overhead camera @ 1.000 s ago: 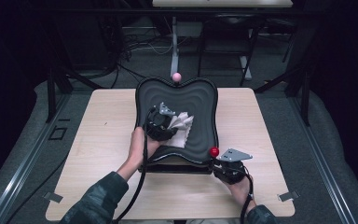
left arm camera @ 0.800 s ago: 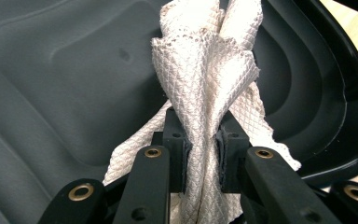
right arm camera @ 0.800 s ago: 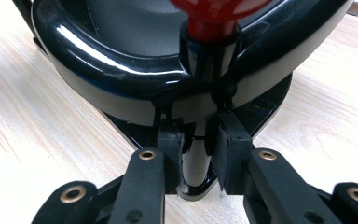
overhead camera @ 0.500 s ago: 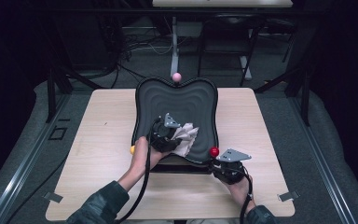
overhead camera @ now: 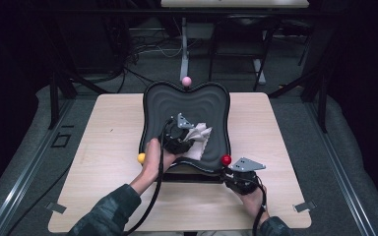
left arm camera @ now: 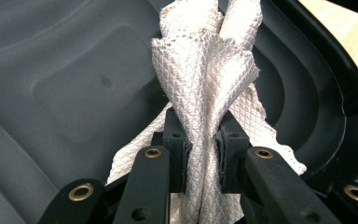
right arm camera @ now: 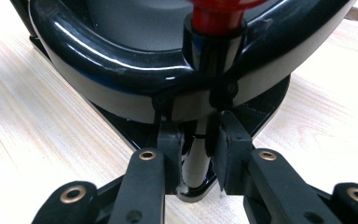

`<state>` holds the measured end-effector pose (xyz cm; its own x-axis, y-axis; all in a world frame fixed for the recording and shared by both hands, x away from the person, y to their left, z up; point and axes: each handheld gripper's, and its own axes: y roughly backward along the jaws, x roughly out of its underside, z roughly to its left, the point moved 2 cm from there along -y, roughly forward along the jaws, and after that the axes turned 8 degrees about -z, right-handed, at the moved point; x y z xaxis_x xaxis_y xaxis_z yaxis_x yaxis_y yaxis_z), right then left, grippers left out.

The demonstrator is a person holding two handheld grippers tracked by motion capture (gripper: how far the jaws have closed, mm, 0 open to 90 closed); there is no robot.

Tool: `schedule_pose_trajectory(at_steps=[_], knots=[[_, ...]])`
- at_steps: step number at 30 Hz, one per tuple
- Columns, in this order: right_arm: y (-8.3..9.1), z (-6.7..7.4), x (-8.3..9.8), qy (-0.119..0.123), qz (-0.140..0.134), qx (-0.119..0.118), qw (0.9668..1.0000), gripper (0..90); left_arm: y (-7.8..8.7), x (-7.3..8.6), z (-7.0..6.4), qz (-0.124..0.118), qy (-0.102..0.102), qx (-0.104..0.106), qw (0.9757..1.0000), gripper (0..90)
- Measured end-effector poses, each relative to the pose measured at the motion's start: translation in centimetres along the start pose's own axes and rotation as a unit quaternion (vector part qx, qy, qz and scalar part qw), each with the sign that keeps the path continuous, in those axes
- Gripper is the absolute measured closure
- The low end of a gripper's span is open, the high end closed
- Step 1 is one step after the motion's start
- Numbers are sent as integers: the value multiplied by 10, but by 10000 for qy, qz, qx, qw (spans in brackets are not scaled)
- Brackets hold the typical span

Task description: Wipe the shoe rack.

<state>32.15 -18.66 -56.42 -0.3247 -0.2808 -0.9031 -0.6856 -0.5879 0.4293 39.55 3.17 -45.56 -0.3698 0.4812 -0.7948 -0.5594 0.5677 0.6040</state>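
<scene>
While you had that white waffle-weave cloth point(left arm camera: 205, 84) bunched up in your left gripper point(left arm camera: 204, 154), it sat inside the dark grey wavy-ribbed plastic tray point(overhead camera: 206, 105), a bit toward your side of its middle. Both pads were pinched tight on a gathered fold of it, so the fabric squeezed into a narrow pleat between the jaws and fanned out beyond them.

My read on how it handled: soft, floppy, very light, nothing fragile about it. The textured weave looked like it gave the pads decent bite, so slipping wasn't a big worry, but a grab on one fold means the rest just drags and flops wherever. If you wanted it flat, a corner or an edge would have been the better spot to hold.

Crumpled like that it barely had a long axis; in the high view the cloth point(overhead camera: 197, 137) stretched out from the jaws toward the tray's right side, with the loose frilly edge lying on the tray floor.

Your right gripper point(right arm camera: 200, 149) was pressed together on the pale upright post under the red ball knob point(overhead camera: 226, 160) at the tray's near right corner, looked like you were steadying the whole thing. Yellow ball knob point(overhead camera: 141, 158) sat at the near left, pink ball knob point(overhead camera: 187, 80) at the far edge, all on the light wooden table point(overhead camera: 108, 142).
</scene>
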Motion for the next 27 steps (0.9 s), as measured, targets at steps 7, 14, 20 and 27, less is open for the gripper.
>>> schedule_pose_trajectory(at_steps=[7, 14, 20, 27], knots=[[0, 0, 0, -21, 3, -7, 10000, 745, -5, -12, 9, -45, 56, -99, 9999, 775], [1, 0, 0, -36, 16, -16, 10000, 745, -8, -25, 19, -31, 94, -269, 9996, 775], [0, -1, 0, -47, -1, -49, 10000, 744, -14, -39, 26, -41, 93, -396, 9992, 774], [0, -1, 0, -44, 5, -55, 10000, 745, -21, -58, 33, 33, -21, -670, 9977, 772]])
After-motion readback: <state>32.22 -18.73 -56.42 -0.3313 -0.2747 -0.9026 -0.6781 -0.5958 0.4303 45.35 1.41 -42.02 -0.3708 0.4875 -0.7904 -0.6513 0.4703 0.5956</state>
